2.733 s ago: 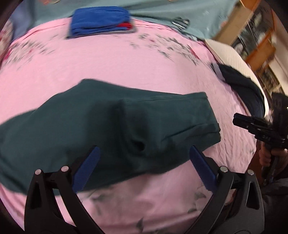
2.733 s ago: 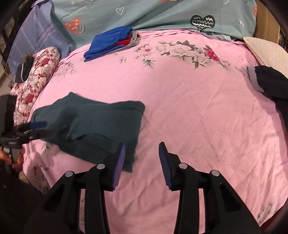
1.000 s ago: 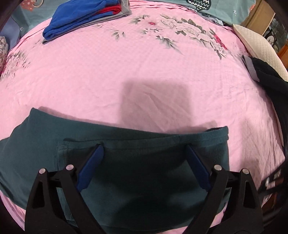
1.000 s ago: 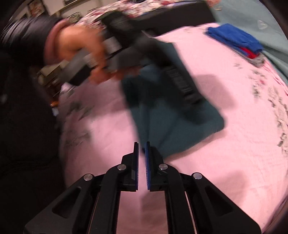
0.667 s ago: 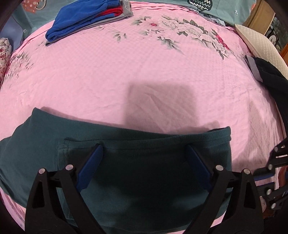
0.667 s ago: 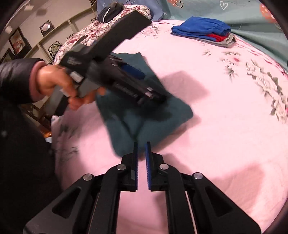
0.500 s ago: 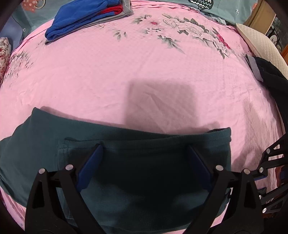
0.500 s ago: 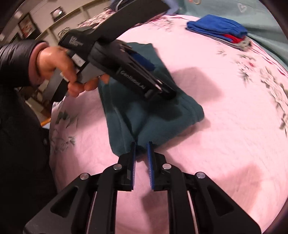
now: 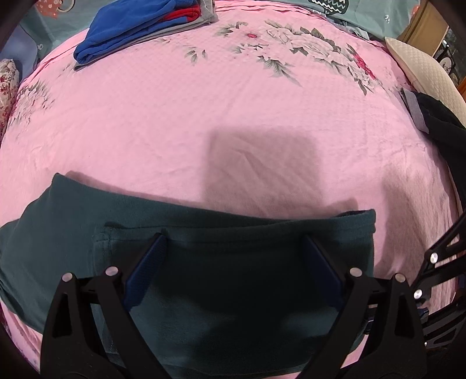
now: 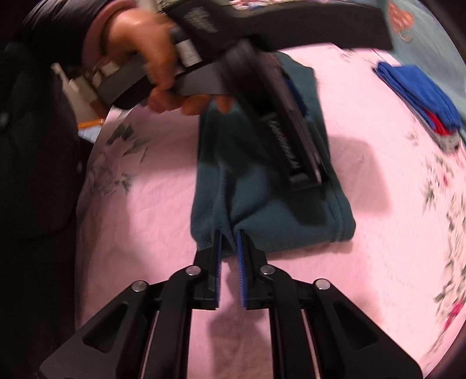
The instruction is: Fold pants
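Note:
The dark teal pants (image 9: 233, 306) lie folded on the pink floral bedsheet (image 9: 204, 116), near its front edge. My left gripper (image 9: 233, 242) points down over them, open wide, with both blue pads resting on the cloth. In the right wrist view a hand (image 10: 145, 32) holds that left gripper (image 10: 303, 175) above the pants (image 10: 276, 221). My right gripper (image 10: 228, 236) sits at the pants' near edge. Its jaws are closing, and a small ridge of teal cloth is pinched between the tips. Its black frame (image 9: 437, 262) shows at the right rim of the left wrist view.
A folded stack of blue, red and grey clothes (image 9: 139, 26) lies at the far side of the bed. A dark garment (image 9: 442, 125) and a cream pillow (image 9: 422, 70) sit at the right edge. A person's dark sleeve (image 10: 29, 145) fills the left of the right wrist view.
My right gripper has rolled and come up to the near edge of the pants, its tips now on the cloth. The left gripper and the pants have stayed put.

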A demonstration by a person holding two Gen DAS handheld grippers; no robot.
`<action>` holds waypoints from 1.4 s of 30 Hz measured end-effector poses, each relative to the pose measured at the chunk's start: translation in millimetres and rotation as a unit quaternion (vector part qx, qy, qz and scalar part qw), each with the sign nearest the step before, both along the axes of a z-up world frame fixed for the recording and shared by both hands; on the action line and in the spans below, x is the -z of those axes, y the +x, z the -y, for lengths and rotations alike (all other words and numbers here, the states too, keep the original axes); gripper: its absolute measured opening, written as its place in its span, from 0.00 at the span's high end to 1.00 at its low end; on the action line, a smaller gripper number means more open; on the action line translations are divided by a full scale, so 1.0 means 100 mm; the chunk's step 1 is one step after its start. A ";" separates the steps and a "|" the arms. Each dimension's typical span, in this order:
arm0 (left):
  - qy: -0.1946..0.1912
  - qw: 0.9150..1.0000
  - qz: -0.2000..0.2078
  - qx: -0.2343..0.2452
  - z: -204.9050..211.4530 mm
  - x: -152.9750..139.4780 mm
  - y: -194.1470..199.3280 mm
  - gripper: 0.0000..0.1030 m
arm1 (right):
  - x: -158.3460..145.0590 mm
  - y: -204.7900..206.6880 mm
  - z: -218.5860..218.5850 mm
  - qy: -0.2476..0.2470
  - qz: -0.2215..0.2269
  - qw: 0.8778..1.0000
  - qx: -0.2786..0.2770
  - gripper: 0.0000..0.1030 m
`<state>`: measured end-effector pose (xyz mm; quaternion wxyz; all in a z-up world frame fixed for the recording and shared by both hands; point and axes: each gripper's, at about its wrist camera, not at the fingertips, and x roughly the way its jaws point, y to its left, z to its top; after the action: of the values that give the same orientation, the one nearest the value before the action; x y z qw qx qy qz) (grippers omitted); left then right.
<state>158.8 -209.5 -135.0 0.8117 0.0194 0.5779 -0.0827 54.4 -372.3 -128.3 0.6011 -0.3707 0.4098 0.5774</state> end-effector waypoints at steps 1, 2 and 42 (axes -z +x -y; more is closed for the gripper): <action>0.000 1.000 0.000 0.000 0.00 0.00 0.00 0.07 | -0.01 -0.03 0.02 0.000 0.007 1.000 0.003 0.97; -0.001 1.000 0.001 0.000 0.00 0.00 0.00 0.07 | -0.02 -0.06 0.05 0.002 0.013 1.000 0.012 0.98; -0.058 0.982 -0.006 0.181 0.80 -0.05 0.09 0.71 | 0.05 -0.67 0.34 0.061 0.105 0.974 0.193 0.96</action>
<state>167.9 -290.0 -129.6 0.7799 0.0765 0.5636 -0.2614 -12.2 -405.9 -133.5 0.7623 -0.3056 0.3721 0.4325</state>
